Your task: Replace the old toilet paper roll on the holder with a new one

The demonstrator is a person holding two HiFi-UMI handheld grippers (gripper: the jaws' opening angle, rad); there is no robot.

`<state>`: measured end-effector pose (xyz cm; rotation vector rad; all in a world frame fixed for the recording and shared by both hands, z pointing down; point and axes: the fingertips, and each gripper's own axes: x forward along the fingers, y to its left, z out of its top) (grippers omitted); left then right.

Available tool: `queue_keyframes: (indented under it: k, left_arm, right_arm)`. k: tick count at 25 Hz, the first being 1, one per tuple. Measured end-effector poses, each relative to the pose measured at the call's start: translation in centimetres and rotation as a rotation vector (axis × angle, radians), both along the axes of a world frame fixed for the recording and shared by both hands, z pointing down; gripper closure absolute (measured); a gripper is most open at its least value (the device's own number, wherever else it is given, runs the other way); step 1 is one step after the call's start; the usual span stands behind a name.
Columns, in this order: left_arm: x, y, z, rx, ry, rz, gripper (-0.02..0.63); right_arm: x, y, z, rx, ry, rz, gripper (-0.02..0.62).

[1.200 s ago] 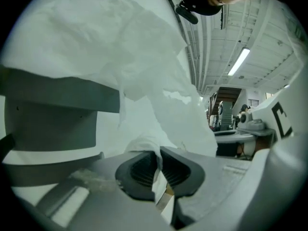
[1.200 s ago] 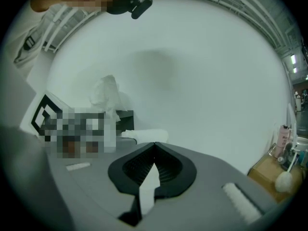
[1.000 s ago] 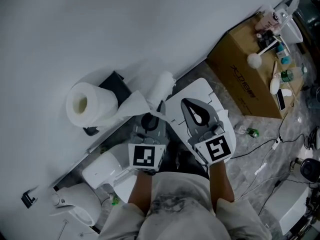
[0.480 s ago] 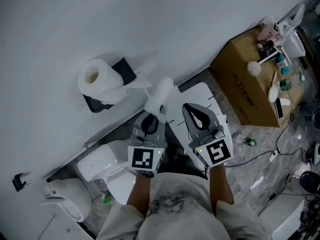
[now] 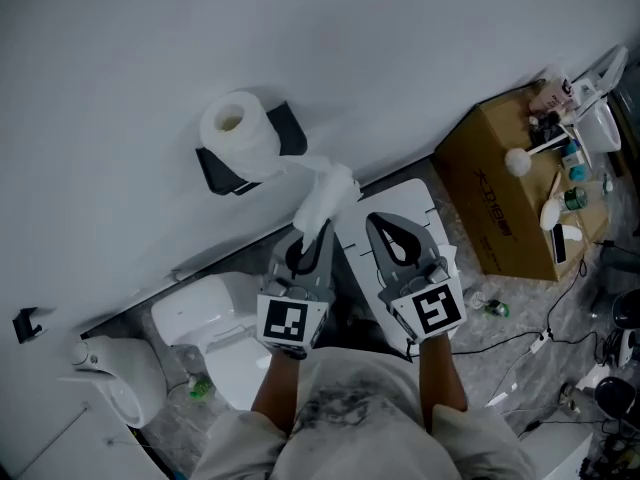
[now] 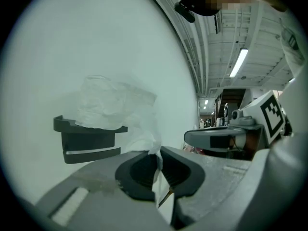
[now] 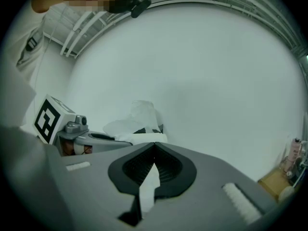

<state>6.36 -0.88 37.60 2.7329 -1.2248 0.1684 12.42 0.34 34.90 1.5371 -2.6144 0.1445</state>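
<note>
A white toilet paper roll (image 5: pixel 240 131) sits on a black holder (image 5: pixel 289 128) fixed to the pale wall. A crumpled paper tail (image 5: pixel 325 193) runs from the roll down to my left gripper (image 5: pixel 322 226), which is shut on its end. In the left gripper view the paper tail (image 6: pixel 153 146) is pinched between the pads, with the roll (image 6: pixel 113 105) and holder (image 6: pixel 89 139) straight ahead. My right gripper (image 5: pixel 376 220) hangs beside the left one, away from the roll. It is shut, with a small white paper scrap (image 7: pixel 148 184) caught between its jaws.
A white toilet (image 5: pixel 215 320) stands below the grippers, with a white lid (image 5: pixel 398 190) under the right one. A cardboard box (image 5: pixel 505 203) carrying bottles and brushes stands at the right. Cables lie on the marbled floor (image 5: pixel 520 348). A small black hook (image 5: pixel 25 323) is on the wall at the left.
Both grippers have drawn back from the wall and risen. The roll now looks smaller and farther off, and the tail in the left gripper has stretched out longer from it.
</note>
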Motion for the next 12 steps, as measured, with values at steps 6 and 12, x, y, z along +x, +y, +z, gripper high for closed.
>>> queue_keyframes:
  k: [6,12]
  left_arm:
    - [-1.5,0.3,-0.7,-0.016,0.012,-0.025,0.592]
    - [-2.8,0.2,-0.7,0.003,0.018,-0.022,0.592]
  right_arm:
    - [-2.2,-0.3,-1.8,0.036,0.001,-0.048,0.594]
    - [-4.4,-1.1,-3.6,0.064,0.001,-0.087,0.594]
